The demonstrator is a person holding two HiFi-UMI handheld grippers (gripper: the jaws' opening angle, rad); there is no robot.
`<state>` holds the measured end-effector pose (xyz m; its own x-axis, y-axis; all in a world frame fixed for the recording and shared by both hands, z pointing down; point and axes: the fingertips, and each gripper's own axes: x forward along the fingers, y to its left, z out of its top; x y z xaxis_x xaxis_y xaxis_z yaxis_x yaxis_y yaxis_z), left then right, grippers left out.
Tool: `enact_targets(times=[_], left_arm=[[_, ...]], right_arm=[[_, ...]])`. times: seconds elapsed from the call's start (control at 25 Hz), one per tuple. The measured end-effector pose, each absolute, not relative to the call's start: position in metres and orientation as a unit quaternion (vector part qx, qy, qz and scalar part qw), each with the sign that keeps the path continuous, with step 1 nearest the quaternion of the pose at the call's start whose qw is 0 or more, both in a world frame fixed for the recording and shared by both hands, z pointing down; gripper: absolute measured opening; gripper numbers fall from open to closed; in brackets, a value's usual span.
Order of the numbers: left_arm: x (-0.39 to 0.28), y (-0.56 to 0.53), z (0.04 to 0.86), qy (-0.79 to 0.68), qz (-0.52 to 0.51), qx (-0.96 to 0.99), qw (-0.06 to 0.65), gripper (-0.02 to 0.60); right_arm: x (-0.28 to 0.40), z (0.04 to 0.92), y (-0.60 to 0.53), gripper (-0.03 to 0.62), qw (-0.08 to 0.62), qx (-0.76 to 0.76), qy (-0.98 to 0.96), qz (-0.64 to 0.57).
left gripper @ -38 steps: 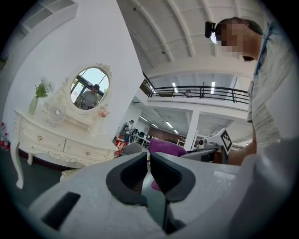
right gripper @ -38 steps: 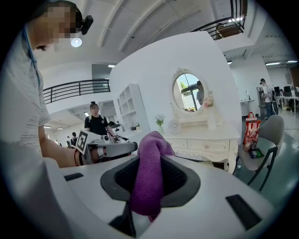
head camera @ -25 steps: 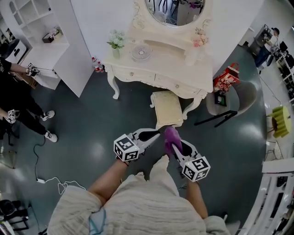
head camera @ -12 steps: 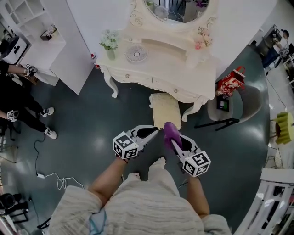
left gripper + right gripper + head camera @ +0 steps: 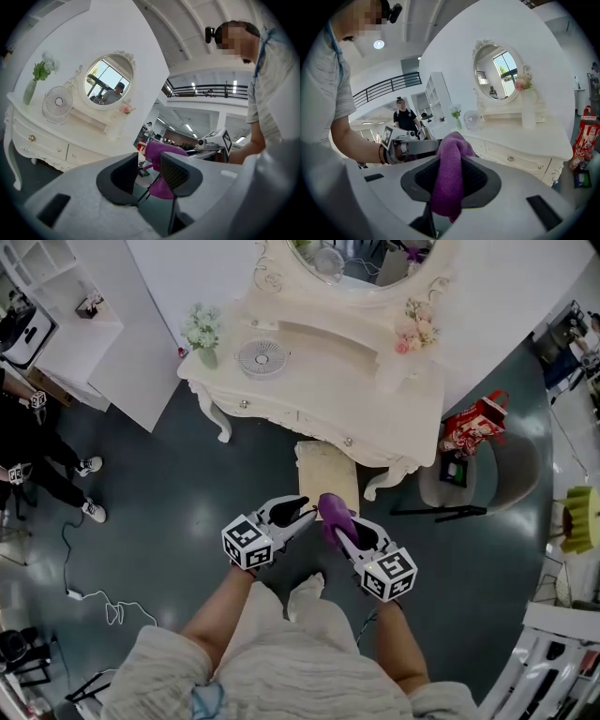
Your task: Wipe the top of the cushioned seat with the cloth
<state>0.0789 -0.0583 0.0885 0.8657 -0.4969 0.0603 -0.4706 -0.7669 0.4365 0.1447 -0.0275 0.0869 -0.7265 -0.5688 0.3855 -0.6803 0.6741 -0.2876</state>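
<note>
Stepped closer since a moment ago: the right gripper [image 5: 337, 524] clamps the purple cloth [image 5: 328, 506] just short of the cushioned seat [image 5: 325, 472]; the left gripper [image 5: 304, 512] alongside, jaws opening slightly, nothing between.

The purple cloth [image 5: 450, 164] hangs bunched, clamped between 2 jaws. The cream cushioned seat [image 5: 325, 474] stands at its 12 o'clock, apart.

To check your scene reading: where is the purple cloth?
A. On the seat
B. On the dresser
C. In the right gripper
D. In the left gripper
C: the right gripper view shows the cloth clamped in the right gripper.
</note>
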Motion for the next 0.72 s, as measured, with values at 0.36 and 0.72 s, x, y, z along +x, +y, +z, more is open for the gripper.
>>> enact_targets(times=[0.36, 0.72], left_arm=[[0.094, -0.119, 0.158, -0.228, -0.012, 0.952, 0.203, 0.215], [0.086, -0.165, 0.272, -0.198, 0.021, 0.965, 0.170, 0.325]], right_arm=[[0.161, 0.158, -0.099, 0.100, 0.136, 0.364, -0.901, 0.194], [0.152, 0.260, -0.144, 0.100, 0.135, 0.375, -0.901, 0.170]])
